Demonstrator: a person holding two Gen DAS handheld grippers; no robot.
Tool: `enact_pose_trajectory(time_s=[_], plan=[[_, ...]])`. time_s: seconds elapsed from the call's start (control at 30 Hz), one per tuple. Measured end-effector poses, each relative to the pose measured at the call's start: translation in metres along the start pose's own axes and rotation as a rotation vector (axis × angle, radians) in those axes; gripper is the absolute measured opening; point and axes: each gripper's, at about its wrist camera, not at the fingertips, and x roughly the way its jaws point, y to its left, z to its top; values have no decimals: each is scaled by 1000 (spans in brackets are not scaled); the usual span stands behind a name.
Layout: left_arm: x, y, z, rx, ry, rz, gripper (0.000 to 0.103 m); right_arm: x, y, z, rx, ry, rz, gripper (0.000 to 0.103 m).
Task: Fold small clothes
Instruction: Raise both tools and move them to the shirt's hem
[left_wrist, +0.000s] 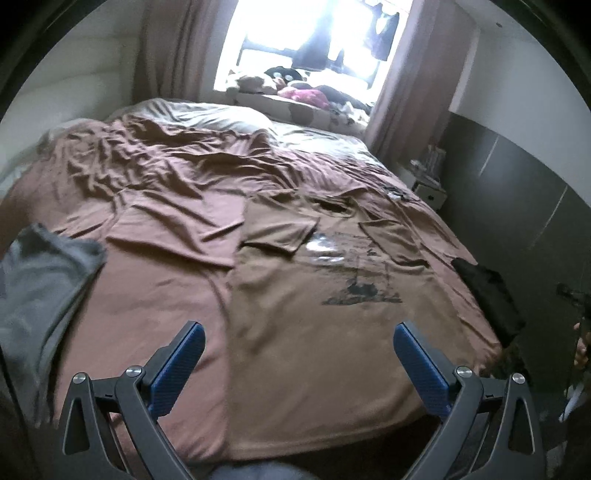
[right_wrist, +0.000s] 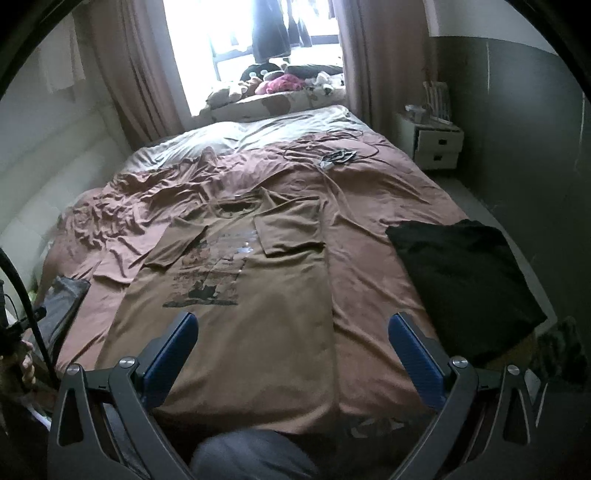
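Observation:
A brown T-shirt (left_wrist: 317, 325) with a dark print lies flat on the bed, collar far, both sleeves folded in over the chest. It also shows in the right wrist view (right_wrist: 258, 314). My left gripper (left_wrist: 297, 334) is open and empty, hovering above the shirt's near hem. My right gripper (right_wrist: 291, 325) is open and empty above the shirt's lower right side. A grey garment (left_wrist: 40, 280) lies at the bed's left edge. A folded black garment (right_wrist: 465, 280) lies at the bed's right edge.
The bed has a wrinkled pinkish-brown sheet (right_wrist: 369, 251) and a pale duvet (right_wrist: 251, 133) at the far end. Cables and a small device (right_wrist: 338, 157) lie on the far right. A white nightstand (right_wrist: 437, 142) stands right of the bed. Stuffed toys (right_wrist: 277, 83) fill the window sill.

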Motion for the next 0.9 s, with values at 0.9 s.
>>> enact_pose_trajectory(time_s=[0.9], plan=[[3, 74, -90, -247, 15, 36, 79, 60, -98, -105, 156, 33, 177, 85]])
